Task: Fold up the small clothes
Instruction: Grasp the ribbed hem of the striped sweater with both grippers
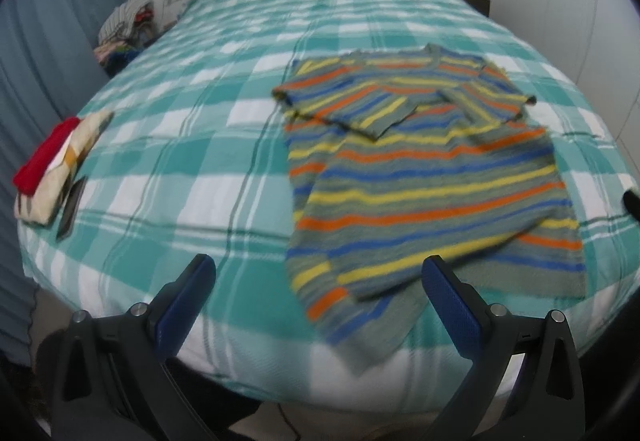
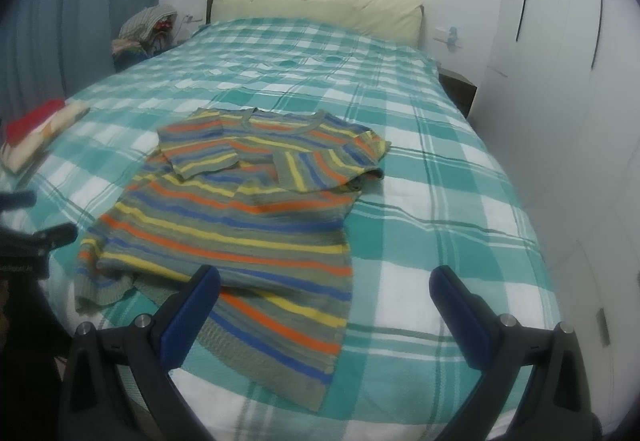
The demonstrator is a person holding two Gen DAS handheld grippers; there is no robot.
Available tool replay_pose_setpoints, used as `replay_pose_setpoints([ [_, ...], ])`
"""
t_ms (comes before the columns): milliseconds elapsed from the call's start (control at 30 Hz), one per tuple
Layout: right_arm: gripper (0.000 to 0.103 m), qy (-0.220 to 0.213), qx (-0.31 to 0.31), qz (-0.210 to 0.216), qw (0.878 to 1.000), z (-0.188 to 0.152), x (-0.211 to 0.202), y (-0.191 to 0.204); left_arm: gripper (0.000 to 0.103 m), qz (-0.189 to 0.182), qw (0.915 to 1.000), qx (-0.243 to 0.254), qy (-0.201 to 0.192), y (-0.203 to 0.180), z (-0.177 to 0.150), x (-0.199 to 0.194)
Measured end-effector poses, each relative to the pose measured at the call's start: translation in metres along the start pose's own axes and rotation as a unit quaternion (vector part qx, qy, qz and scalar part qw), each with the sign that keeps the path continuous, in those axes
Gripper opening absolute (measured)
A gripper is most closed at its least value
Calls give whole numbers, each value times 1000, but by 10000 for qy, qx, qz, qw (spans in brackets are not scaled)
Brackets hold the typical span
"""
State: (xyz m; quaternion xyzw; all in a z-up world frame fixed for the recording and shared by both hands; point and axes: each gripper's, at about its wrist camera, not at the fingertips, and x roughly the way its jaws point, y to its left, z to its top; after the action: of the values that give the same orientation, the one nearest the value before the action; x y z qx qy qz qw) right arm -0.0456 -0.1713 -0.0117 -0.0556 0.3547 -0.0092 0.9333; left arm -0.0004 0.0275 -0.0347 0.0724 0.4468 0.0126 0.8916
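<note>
A striped sweater (image 1: 420, 177) is lying flat on the bed (image 1: 200, 129), filling the centre-right of the left wrist view and the centre-left of the right wrist view. Both sleeves are lying folded inward across the chest, and the neckline is pointing toward the cream headboard (image 2: 320, 7) at the top of the frame. The hem is reaching toward the near edge of the checked cover.

The left gripper (image 1: 318, 281) is hovering at the bottom of its frame with its jaws spread wide, holding nothing; its right finger is showing over the sweater's hem. The right gripper (image 2: 325, 291) is likewise gaping and empty at the bottom of its frame, its left finger showing over the sweater's lower part.

A folded stack (image 1: 52, 165), red on cream, is sitting at the left edge of the bed, well apart from the sweater. A clothes pile (image 2: 144, 31) is sitting at the upper left beside the curtain (image 2: 80, 1).
</note>
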Motion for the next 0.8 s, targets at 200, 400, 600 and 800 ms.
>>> replay_pose_setpoints([
  [200,103,173,205,-73,9996,-13,-2,-25,103,-754,9943,-85,755,22,-44,26],
  [400,103,1082,604,693,9899,-52,23,-41,102,-937,9902,-394,960,19,-59,42],
  [600,100,1455,1439,1369,9692,-80,50,-55,101,-939,9902,-408,948,5,-55,50],
  [800,43,1848,1492,1728,9559,-91,79,-37,58,-601,9938,-300,883,-4,-57,58],
])
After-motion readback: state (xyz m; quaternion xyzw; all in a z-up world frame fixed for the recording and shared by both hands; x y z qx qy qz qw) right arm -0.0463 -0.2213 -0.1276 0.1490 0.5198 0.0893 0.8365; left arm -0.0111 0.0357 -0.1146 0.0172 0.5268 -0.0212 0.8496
